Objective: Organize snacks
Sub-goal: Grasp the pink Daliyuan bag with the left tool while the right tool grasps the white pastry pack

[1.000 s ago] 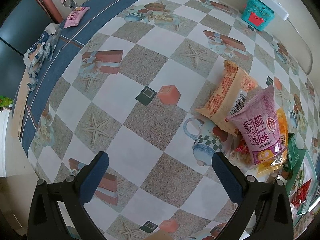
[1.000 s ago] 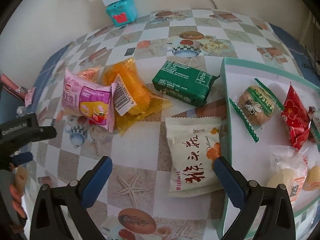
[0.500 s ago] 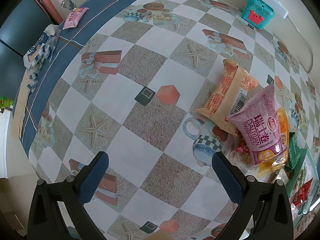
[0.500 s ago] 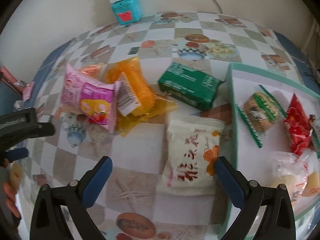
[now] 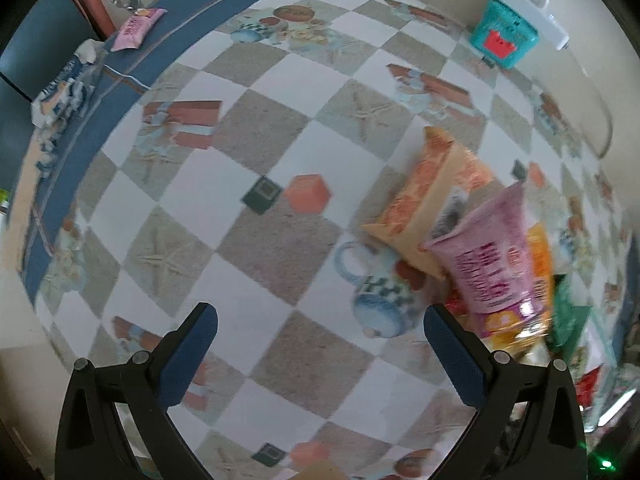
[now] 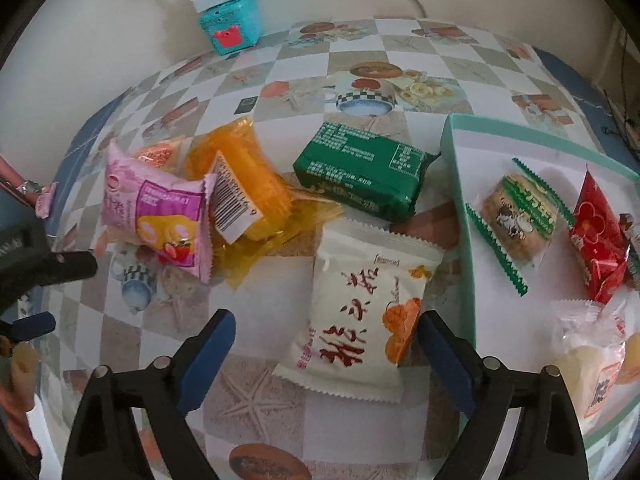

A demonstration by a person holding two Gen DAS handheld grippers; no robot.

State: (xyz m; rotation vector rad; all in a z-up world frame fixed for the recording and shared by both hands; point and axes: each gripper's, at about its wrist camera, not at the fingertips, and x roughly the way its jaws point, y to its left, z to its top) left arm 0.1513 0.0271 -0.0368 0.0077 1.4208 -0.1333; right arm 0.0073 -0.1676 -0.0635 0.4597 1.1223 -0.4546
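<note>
My right gripper (image 6: 324, 356) is open and empty, its fingers on either side of the near end of a white snack packet with red characters (image 6: 360, 312) lying on the table. Beyond it lie a green packet (image 6: 360, 170), an orange packet (image 6: 244, 188) and a pink packet (image 6: 156, 216). A green-rimmed white tray (image 6: 460, 184) at the right holds several wrapped snacks, among them a green-edged biscuit (image 6: 520, 212) and a red packet (image 6: 596, 236). My left gripper (image 5: 320, 352) is open and empty above bare tablecloth; the pink packet (image 5: 488, 264) and a tan-orange packet (image 5: 428, 196) lie to its right.
A teal box with a white power strip on top (image 6: 230, 20) stands by the wall; it also shows in the left wrist view (image 5: 504, 34). A small pink packet (image 5: 136, 32) and crumpled wrappers (image 5: 60, 96) lie near the table's far left edge.
My right gripper has moved forward and closer to the white packet, which now lies between its fingers. My left gripper has shifted slightly; its view is blurred by motion.
</note>
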